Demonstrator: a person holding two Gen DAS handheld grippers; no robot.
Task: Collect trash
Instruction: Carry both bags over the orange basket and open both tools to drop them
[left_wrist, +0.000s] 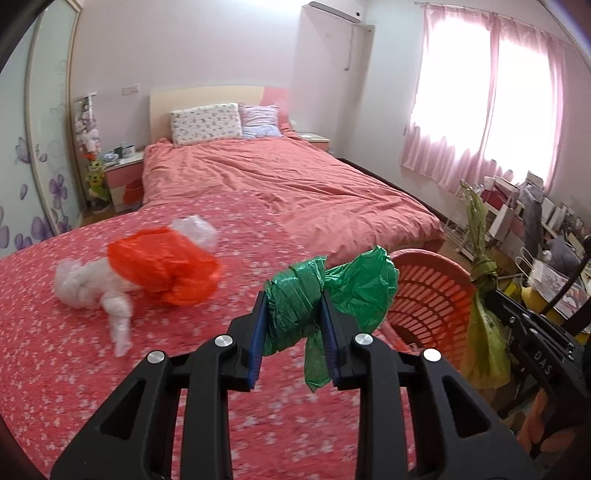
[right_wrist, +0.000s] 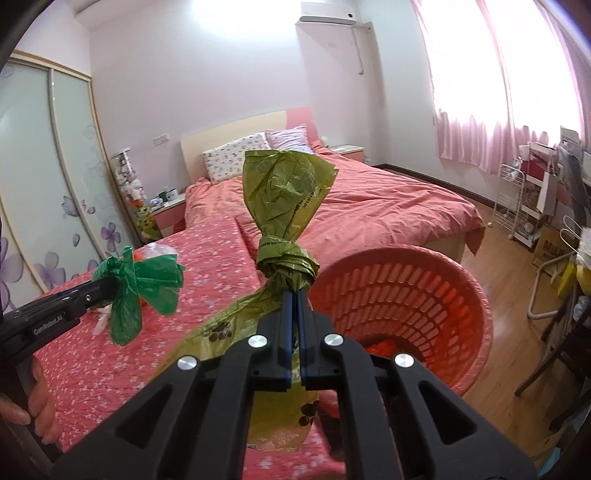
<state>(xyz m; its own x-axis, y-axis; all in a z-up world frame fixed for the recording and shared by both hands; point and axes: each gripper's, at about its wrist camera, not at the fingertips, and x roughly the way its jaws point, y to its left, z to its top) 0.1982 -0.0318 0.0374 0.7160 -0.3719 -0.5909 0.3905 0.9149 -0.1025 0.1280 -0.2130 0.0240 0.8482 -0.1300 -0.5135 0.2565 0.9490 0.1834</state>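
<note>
Risk: left gripper (left_wrist: 293, 314) clamps green bag (left_wrist: 325, 291), right gripper (right_wrist: 293, 310) pinches olive bag (right_wrist: 284, 206); early release misses basket (right_wrist: 476, 291).

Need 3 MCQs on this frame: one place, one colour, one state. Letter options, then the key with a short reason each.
1. Where is the orange plastic bag?
A. on the floral cover
B. in the basket
C. on the floor

2. What colour is the bag in the left tongs?
A. white
B. dark green
C. blue

3. How do the right tongs stand?
A. wide open, holding nothing
B. shut on the olive bag
C. resting on the pillow

Key:
1. A: it lies on the floral cover beside a clear plastic wad, outside the red basket.
2. B: the dark green bag sits between the blue pads.
3. B: the pads pinch the olive bag just below its knot.
</note>
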